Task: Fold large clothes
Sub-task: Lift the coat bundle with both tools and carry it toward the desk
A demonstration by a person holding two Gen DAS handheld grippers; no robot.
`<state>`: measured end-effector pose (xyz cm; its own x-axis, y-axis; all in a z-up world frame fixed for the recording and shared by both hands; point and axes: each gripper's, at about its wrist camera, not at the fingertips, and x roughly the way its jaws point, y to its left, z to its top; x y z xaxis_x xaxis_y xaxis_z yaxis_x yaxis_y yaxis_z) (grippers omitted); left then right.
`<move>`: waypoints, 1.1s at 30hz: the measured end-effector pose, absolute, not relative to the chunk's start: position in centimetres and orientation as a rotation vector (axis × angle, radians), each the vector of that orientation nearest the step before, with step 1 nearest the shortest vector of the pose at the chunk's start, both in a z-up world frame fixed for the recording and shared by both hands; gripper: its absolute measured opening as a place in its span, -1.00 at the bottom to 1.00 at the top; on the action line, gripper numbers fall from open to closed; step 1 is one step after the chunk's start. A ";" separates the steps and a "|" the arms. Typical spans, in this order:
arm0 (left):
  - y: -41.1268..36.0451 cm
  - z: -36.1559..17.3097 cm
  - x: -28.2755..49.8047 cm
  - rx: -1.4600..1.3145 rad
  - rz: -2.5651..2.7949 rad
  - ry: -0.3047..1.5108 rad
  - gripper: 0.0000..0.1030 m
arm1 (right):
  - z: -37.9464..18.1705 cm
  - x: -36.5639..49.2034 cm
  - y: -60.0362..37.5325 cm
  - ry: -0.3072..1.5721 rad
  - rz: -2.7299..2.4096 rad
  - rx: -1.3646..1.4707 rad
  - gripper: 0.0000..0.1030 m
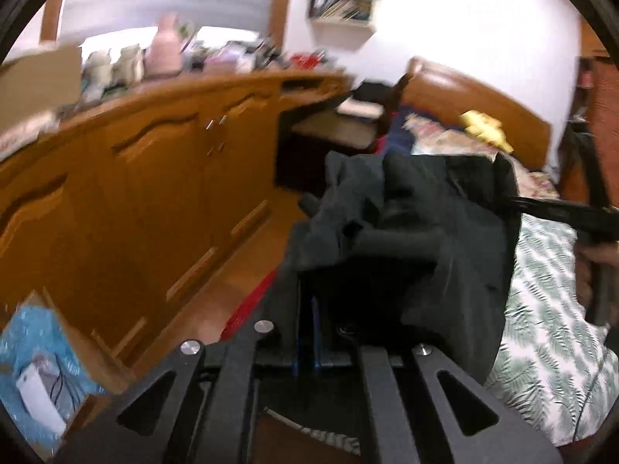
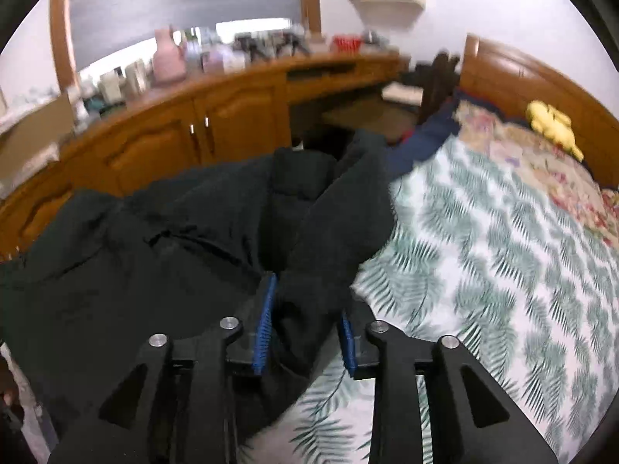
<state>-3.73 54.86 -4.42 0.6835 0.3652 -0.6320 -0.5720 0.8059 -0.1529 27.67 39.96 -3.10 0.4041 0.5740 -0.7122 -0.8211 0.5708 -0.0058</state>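
Observation:
A large black garment (image 2: 154, 239) hangs bunched between both grippers above the left edge of the bed (image 2: 483, 232). In the left wrist view the garment (image 1: 406, 232) drapes over my left gripper (image 1: 315, 309), whose blue pads stand close together, shut on the cloth. My right gripper (image 2: 305, 309) has its blue-padded fingers (image 2: 265, 321) apart with a fold of the garment between them; the jaws do not look closed on it. The right gripper also shows in the left wrist view (image 1: 561, 212), reaching in from the right at the garment's far edge.
The bed has a leaf-print cover (image 1: 549, 309), a floral quilt (image 2: 541, 162) and a yellow plush toy (image 2: 553, 123) by the wooden headboard. A long wooden cabinet (image 1: 135, 174) with cluttered top runs along the left. A cardboard box (image 1: 46, 367) sits on the floor.

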 end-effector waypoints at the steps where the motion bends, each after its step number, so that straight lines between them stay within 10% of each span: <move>1: 55.2 -5.1 -4.2 -0.367 0.553 0.625 -0.96 | -4.1 27.1 40.0 0.735 0.924 -0.389 -0.30; 20: 52.0 1.3 -6.6 -0.265 0.483 0.495 -0.59 | -14.6 15.4 43.5 0.888 1.357 -0.509 -0.22; 33: 51.0 -3.8 0.2 -0.186 0.576 0.674 -0.58 | -13.3 15.7 37.8 0.819 1.319 -0.485 -0.24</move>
<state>0.17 50.99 -3.76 0.6334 0.4417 -0.6353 -0.5584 0.8293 0.0198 15.70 37.80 -13.27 0.0380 0.6512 -0.7580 -0.9683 0.2114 0.1331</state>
